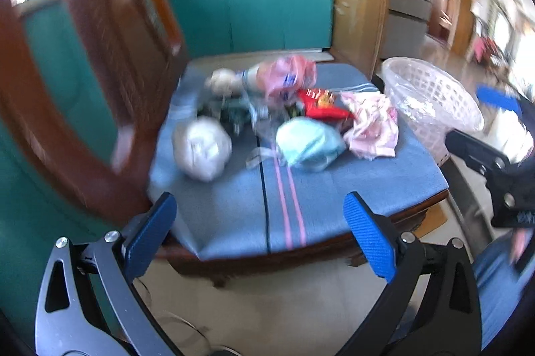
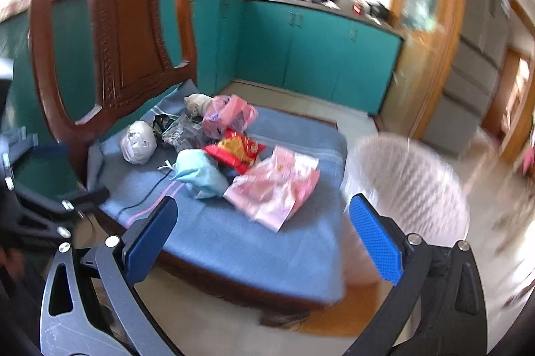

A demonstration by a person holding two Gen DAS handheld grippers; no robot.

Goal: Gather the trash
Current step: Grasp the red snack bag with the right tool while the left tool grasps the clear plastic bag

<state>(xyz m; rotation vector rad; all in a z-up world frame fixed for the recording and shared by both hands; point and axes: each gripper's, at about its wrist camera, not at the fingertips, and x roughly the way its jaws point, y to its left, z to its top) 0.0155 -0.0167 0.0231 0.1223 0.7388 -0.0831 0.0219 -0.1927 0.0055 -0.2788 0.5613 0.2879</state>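
Several pieces of trash lie on a chair seat covered by a blue cloth point(image 1: 234, 215) point(image 2: 240, 239): a white crumpled ball point(image 1: 201, 148) point(image 2: 137, 142), a light-blue bundle point(image 1: 309, 143) point(image 2: 197, 173), a red snack packet point(image 1: 321, 105) point(image 2: 235, 150), a pink wrapper point(image 1: 374, 125) point(image 2: 274, 188) and a pink plastic bag point(image 1: 287, 76) point(image 2: 229, 115). A white lattice basket point(image 1: 431, 101) point(image 2: 408, 188) with a clear liner stands right of the seat. My left gripper point(image 1: 259, 235) is open and empty over the seat's near edge. My right gripper point(image 2: 262, 239) is open and empty in front of the seat.
The chair's carved wooden back point(image 1: 100, 71) point(image 2: 110, 31) rises at the left. Teal kitchen cabinets point(image 1: 250, 11) point(image 2: 317, 61) stand behind, a wooden door frame point(image 2: 434, 38) to the right. The right gripper's black body point(image 1: 495, 175) shows by the basket; the left one's point(image 2: 43, 212) at the seat's left.
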